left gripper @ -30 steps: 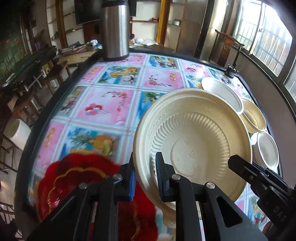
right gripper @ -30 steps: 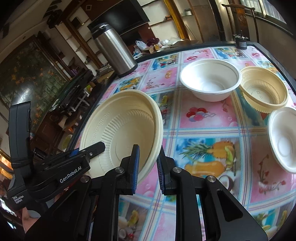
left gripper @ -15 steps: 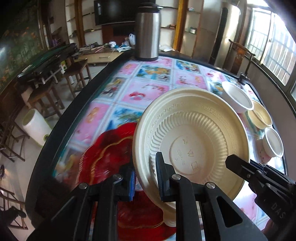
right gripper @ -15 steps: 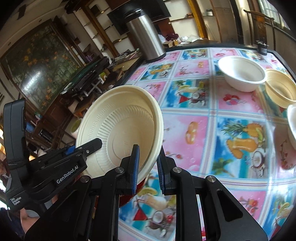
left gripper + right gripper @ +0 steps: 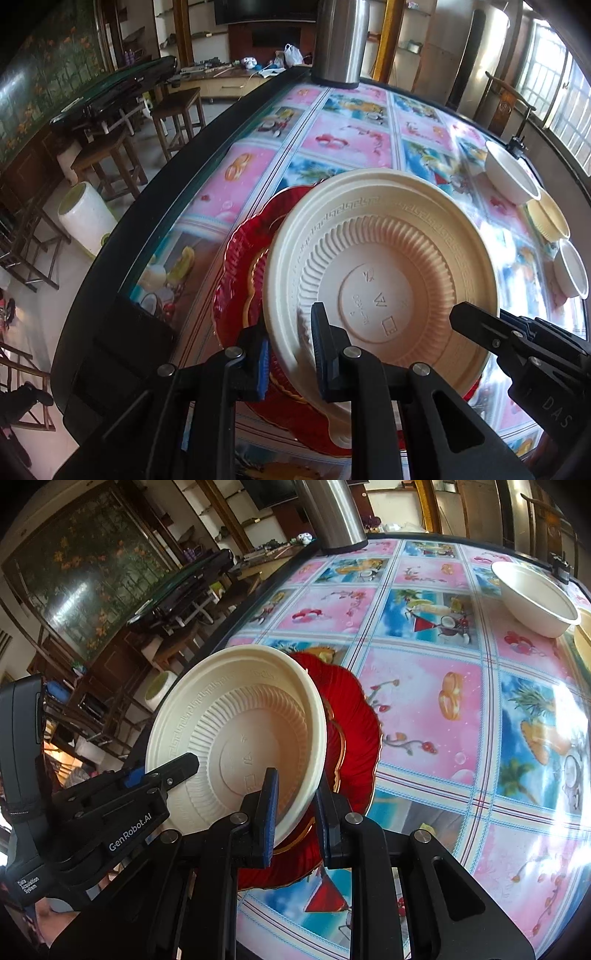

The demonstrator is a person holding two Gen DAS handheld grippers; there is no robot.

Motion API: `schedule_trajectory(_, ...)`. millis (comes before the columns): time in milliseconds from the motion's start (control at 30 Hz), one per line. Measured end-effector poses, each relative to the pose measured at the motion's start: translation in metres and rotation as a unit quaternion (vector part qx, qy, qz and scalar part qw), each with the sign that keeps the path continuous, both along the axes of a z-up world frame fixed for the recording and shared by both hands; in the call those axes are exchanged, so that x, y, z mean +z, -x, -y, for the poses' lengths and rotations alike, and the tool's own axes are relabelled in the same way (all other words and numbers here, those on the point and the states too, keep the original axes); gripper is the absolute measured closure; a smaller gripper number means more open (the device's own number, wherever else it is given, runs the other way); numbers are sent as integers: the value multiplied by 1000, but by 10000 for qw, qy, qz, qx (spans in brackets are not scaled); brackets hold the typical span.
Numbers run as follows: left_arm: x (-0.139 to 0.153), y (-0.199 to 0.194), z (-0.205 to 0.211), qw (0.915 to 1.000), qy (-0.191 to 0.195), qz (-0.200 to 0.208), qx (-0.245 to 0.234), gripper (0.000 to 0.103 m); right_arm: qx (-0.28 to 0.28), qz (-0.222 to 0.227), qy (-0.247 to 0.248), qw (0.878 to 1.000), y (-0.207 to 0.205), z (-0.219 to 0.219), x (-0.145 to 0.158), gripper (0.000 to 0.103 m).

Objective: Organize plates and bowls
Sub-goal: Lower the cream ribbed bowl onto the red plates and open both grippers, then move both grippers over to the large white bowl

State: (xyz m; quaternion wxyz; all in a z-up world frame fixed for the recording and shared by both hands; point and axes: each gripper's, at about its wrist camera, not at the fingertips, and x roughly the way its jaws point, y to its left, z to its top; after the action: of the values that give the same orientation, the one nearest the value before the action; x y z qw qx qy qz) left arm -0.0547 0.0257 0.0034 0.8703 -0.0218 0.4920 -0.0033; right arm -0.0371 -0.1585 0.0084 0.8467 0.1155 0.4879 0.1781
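Both jaws pinch our cream plate point(image 5: 380, 280) by opposite rims: left gripper point(image 5: 288, 350), right gripper point(image 5: 295, 805). We hold it tilted over the red plate point(image 5: 354, 731) on the table point(image 5: 461, 709).

A steel thermos point(image 5: 341, 40) stands at the far edge of the tabletop point(image 5: 343, 144), which carries a bright fruit-print cloth; wooden stools point(image 5: 177, 110) sit on the floor beside it; a floral mural point(image 5: 85, 579) covers the wall.
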Motion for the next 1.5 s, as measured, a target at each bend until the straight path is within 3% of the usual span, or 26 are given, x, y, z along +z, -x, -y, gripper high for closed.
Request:
schedule_trajectory(267, -8, 3, 1, 9996, -271, 70, 51, 83, 87, -145, 181, 9997, -5, -7, -12, 83)
schedule_trajectory(533, -9, 4, 3, 9994, -330, 82, 12, 67, -34, -111, 203, 9997, -4, -4, -9, 75)
schedule_trajectory(600, -5, 6, 4, 9989, -420, 208, 44, 50, -91, -62, 234, 9997, -3, -1, -6, 75)
schedule_trajectory(667, 2, 8, 2, 9981, -461, 390, 111, 40, -158, -22, 228, 9996, -3, 3, -3, 75)
schedule_trajectory(833, 19, 11, -1, 9960, -497, 725, 182, 39, -236, 66, 122, 9996, 0, 13, 6, 75)
schedule_trajectory(1133, 27, 3, 21, 9962, -365, 796, -43, 38, -355, 168, 8, 9992, 4, 28, 16, 75)
schedule_trajectory(1233, 29, 2, 33, 9958, -347, 833, -136, 25, -434, 176, -5, 9989, 5, 36, 17, 75)
schedule_trajectory(1500, 33, -7, 65, 9951, -297, 849, -404, 25, -791, 127, -51, 9968, 5, 72, 16, 75)
